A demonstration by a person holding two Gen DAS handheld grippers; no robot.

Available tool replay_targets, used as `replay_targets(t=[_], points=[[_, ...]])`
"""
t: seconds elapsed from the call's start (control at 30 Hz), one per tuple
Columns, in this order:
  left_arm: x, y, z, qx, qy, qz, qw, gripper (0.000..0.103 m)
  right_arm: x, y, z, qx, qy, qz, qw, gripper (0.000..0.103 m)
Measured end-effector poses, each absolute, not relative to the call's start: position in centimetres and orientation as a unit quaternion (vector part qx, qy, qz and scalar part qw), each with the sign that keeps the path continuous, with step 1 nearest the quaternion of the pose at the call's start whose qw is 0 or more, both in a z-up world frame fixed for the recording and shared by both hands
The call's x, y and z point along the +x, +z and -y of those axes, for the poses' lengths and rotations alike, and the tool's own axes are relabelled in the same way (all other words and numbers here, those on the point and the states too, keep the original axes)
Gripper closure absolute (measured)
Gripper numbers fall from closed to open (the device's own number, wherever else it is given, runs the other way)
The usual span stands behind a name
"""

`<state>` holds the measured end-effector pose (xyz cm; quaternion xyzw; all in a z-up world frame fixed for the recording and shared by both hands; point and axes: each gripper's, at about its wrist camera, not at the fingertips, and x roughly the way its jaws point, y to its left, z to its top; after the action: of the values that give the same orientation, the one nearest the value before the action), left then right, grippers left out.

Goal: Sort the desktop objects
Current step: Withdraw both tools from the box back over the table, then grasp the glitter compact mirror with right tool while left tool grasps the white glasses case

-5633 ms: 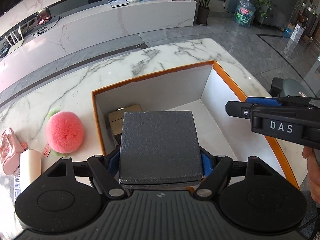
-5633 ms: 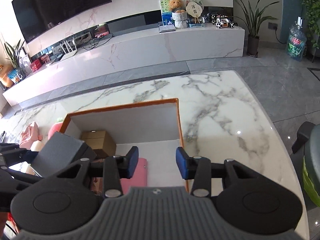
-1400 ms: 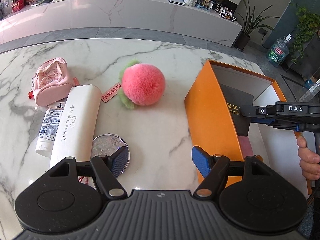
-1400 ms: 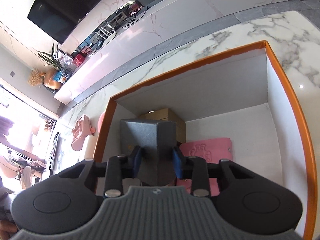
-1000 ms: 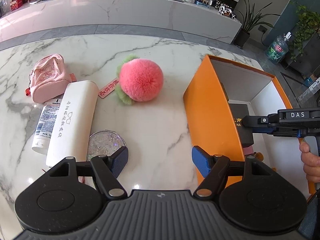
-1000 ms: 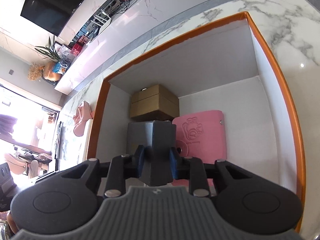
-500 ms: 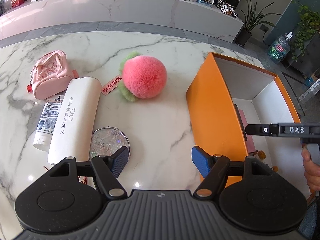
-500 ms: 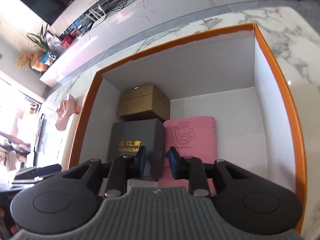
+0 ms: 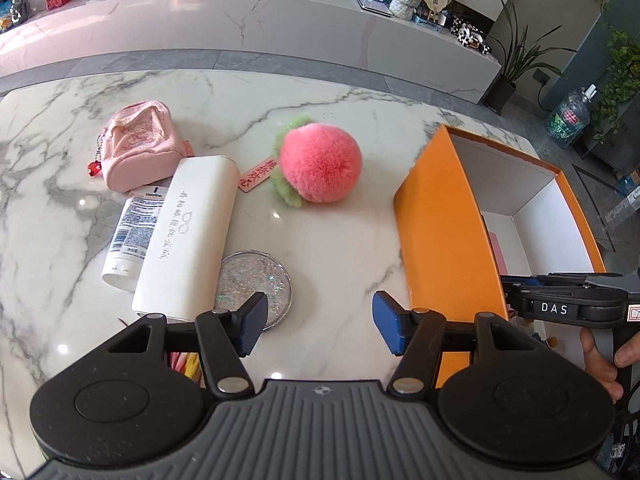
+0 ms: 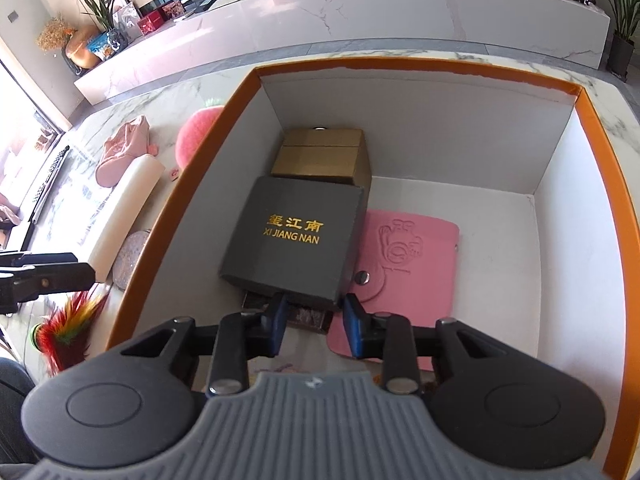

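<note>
Three items in the orange box (image 10: 224, 128), five on the marble; left claw (image 9: 318, 322) and right claw (image 10: 314, 322) both released, empty.

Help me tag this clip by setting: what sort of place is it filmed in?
Probably a living room or lounge: a marble-topped table, a long low marble console carrying routers, a teddy bear and ornaments, potted plants on a grey tiled floor, and a water jug.

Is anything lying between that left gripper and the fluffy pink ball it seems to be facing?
Nothing visible blocks it. Bare marble lies between the left gripper and the pink plush peach. The glitter compact sits to the left of that path, the orange box to the right.
</note>
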<state>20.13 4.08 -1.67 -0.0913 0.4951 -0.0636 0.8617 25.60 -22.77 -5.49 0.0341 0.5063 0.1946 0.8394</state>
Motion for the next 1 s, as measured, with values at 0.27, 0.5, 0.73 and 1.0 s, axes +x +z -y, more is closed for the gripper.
replay_targets(t=[0.27, 0.5, 0.73, 1.0], points=[[18.3, 0.2, -8.7, -0.103, -0.040, -0.481, 0.870, 0.039, 22.5, -0.5, 22.8, 0.020, 0.177, -0.473, 0.863, 0.069], [18.4, 1.8, -13.3, -0.097, -0.023, -0.464, 0.880, 0.038, 21.8, 5.3, 17.0, 0.037, 0.249, -0.411, 0.876, 0.068], [19.6, -0.1, -15.7, -0.095, -0.022, -0.476, 0.874, 0.036, 23.5, 1.8, 6.2, -0.028, 0.257, -0.450, 0.855, 0.064], [22.4, -3.3, -15.4, -0.069, -0.056, -0.496, 0.864, 0.026, 24.9, -5.1, 0.5, -0.111, 0.245, -0.494, 0.827, 0.045]])
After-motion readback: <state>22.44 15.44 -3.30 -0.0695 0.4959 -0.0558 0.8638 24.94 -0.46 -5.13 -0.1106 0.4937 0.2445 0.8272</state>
